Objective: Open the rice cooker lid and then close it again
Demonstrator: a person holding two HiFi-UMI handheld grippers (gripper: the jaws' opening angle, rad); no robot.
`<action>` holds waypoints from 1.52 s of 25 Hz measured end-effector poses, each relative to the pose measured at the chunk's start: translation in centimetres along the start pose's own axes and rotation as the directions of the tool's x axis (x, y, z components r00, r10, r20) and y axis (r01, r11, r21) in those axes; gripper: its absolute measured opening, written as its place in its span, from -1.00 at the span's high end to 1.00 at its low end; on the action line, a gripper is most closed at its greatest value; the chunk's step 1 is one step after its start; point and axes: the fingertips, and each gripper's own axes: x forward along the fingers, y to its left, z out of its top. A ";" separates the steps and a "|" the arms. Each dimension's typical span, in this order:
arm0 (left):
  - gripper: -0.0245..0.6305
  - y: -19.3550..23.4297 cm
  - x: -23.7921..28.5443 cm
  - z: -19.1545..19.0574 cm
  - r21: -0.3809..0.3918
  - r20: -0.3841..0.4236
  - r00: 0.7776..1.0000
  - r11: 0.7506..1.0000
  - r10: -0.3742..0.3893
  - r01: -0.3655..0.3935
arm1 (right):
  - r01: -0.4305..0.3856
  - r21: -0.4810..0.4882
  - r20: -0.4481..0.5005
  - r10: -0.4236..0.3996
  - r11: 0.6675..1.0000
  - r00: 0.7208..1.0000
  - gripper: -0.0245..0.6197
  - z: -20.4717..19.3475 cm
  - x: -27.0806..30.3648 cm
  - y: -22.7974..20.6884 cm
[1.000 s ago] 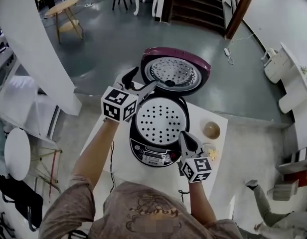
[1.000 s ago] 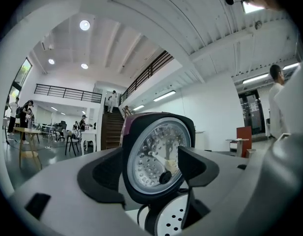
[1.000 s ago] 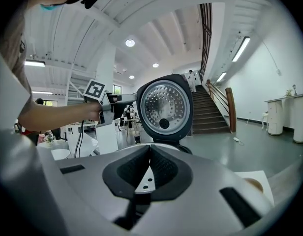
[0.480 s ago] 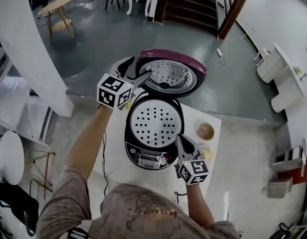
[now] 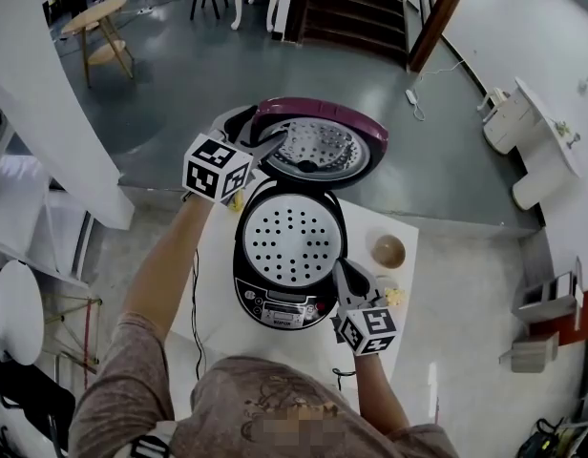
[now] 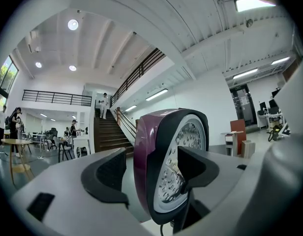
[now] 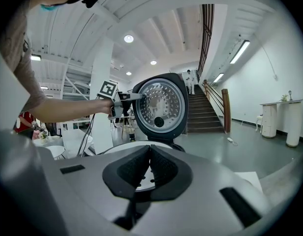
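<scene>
The rice cooker [image 5: 286,299] stands on a white table [image 5: 210,289], with a white perforated tray [image 5: 289,239] filling its pot. Its maroon lid [image 5: 318,113] is raised on the far side, inner plate facing me. My left gripper [image 5: 258,132] is open and straddles the lid's left rim. In the left gripper view the lid [image 6: 166,132] stands edge-on between the jaws of that gripper [image 6: 151,166], with a slim gap at the left pad. My right gripper [image 5: 346,277] is shut and empty beside the cooker's front right corner. The right gripper [image 7: 149,149] faces the lid [image 7: 159,107] and my left gripper [image 7: 134,97].
A small brown bowl [image 5: 388,251] and a yellow scrap [image 5: 396,297] lie on the table right of the cooker. A white column [image 5: 55,103] rises at the left. Beyond the table are a round wooden table [image 5: 94,15] and a staircase [image 5: 342,8].
My left gripper has moved from the pot's left side up onto the lid's left rim, and the lid now leans a little more forward. The right gripper stays by the cooker's front.
</scene>
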 end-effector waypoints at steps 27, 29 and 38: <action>-0.06 -1.9 -1.2 0.3 0.027 0.002 0.999 0.999 -0.042 0.042 | 0.004 0.002 0.013 -0.004 1.000 1.000 0.92 0.1 -0.8 0.5; -0.06 -2.2 -1.6 0.4 0.027 0.004 0.999 0.999 -0.044 0.044 | -0.001 0.001 0.015 0.001 1.000 1.000 0.92 0.1 -0.9 0.7; -0.06 -3.8 -3.5 0.0 0.037 -0.003 0.995 0.994 -0.099 0.099 | -0.016 -0.003 0.019 0.016 1.000 1.000 0.92 0.1 -1.5 1.3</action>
